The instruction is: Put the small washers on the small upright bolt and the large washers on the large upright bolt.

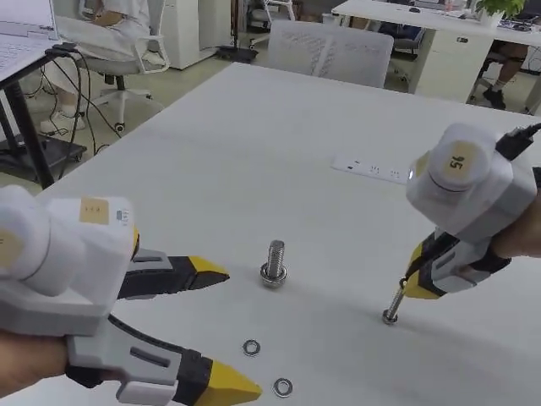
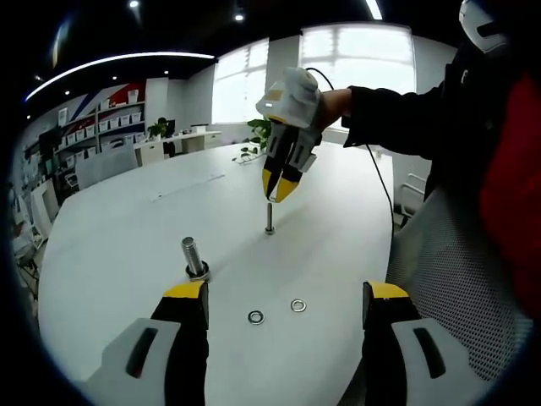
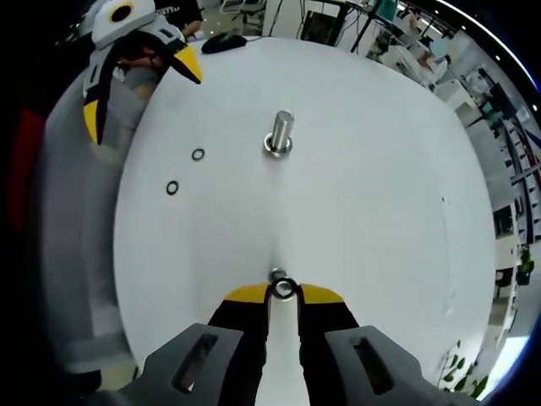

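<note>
The large bolt [image 1: 273,262] stands upright mid-table with a washer at its base; it also stands ahead in the right gripper view [image 3: 279,134]. The thin small bolt [image 1: 393,306] rises to its right. My right gripper [image 3: 285,294] is shut on a small washer [image 3: 283,288], held at the small bolt's top end [image 2: 270,217]. Two small washers [image 1: 251,348] [image 1: 282,387] lie loose on the white table [image 1: 211,169] near the front. My left gripper [image 1: 224,331] hovers open just left of them, nothing between its fingers [image 2: 186,296].
A flush socket strip [image 1: 368,167] sits in the table behind the small bolt. A mesh chair [image 1: 330,51] stands at the far edge. A seated person [image 1: 110,25] and a desk with cables are at the back left.
</note>
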A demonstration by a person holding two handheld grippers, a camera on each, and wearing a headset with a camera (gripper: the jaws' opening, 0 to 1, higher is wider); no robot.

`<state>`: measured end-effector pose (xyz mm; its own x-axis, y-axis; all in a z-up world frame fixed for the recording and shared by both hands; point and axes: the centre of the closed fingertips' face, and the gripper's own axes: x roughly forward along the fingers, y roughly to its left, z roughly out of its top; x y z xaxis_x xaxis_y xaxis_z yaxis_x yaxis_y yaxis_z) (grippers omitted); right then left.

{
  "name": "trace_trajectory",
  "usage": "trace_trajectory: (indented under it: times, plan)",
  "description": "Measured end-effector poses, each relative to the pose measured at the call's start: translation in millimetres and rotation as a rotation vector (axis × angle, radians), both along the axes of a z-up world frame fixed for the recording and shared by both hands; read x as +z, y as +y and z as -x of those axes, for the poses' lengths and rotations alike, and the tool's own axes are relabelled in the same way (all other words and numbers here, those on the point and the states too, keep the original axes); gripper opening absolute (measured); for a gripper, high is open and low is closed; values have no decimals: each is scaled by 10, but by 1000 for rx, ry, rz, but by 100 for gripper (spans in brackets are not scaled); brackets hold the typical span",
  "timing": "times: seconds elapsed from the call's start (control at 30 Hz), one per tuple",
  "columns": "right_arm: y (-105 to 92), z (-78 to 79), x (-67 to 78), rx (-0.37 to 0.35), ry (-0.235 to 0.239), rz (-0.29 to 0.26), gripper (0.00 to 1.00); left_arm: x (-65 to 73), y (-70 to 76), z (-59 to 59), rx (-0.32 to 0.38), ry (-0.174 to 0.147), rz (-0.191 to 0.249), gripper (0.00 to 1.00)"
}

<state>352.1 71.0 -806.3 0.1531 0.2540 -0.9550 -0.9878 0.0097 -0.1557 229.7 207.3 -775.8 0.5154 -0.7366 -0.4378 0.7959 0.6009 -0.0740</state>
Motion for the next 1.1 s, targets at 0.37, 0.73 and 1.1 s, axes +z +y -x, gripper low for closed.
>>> trace_trajectory:
  times: [0.37,0.73,1.1]
  plan:
    - [-12,-31,-69,3,17,14,13,-18,6,-2,3,8,3,74]
    - [-29,-77,-181,2,40,20,13,-36,17,-31,9,16,-1,74]
    - [-31,-102,-412,-8,72,28,14,-62,31,-51,18,25,-7,74]
